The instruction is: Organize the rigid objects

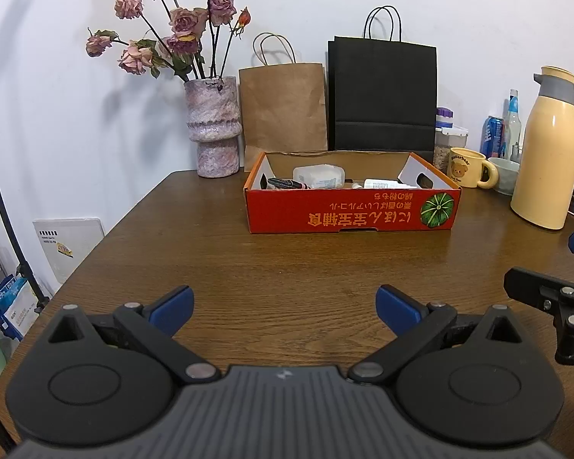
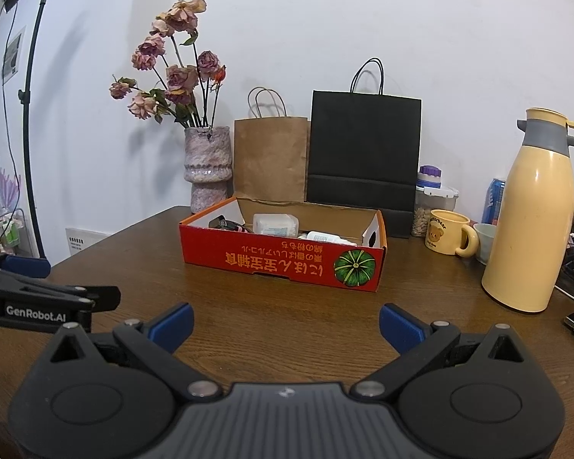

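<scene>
A shallow red cardboard box (image 1: 348, 212) (image 2: 283, 264) with a pumpkin picture stands mid-table. Inside lie a white plastic container (image 1: 318, 176) (image 2: 275, 223), a white tube (image 1: 380, 183) (image 2: 323, 237) and a small black-and-red item (image 1: 285, 183) (image 2: 225, 225). My left gripper (image 1: 285, 308) hovers open over bare wood well short of the box, nothing between its blue fingertips. My right gripper (image 2: 287, 325) is open too, likewise short of the box and holding nothing. Each gripper shows at the edge of the other's view: the right gripper (image 1: 547, 294), the left gripper (image 2: 38, 294).
Behind the box stand a vase of dried roses (image 1: 213, 130), a brown paper bag (image 1: 283, 111) and a black paper bag (image 1: 382, 95). To the right are a yellow thermos jug (image 2: 532, 222), a bear mug (image 2: 449, 231), a jar, a can and cables. The wooden table (image 1: 287, 264) ends at the left.
</scene>
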The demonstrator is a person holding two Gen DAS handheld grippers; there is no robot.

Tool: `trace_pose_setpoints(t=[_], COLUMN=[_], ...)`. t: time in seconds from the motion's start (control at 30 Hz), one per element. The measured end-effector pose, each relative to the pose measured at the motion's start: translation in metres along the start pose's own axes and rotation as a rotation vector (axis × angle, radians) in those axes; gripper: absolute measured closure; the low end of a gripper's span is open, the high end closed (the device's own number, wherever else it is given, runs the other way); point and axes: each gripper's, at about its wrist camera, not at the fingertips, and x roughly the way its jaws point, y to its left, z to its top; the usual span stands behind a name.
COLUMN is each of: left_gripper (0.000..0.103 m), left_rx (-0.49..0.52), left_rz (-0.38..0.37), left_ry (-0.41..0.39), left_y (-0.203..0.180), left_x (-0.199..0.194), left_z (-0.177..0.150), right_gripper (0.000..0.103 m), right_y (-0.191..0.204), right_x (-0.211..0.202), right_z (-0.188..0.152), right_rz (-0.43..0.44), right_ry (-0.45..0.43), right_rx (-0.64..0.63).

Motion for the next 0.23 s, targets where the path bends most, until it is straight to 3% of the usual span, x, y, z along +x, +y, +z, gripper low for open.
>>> trace_pose_setpoints(t=[0.23], left_gripper=[0.0], left_rx=[0.002], left_rz=[-0.011], left_ry=[-0.006], left_y=[-0.002], left_x=[0.0013], left_z=[-0.0021], right_gripper=[0.0], right_y=[-0.001], right_x=[0.0027], right_z=[-0.0023], right_rz=[0.002], right_ry=[0.006], right_rx=[0.001])
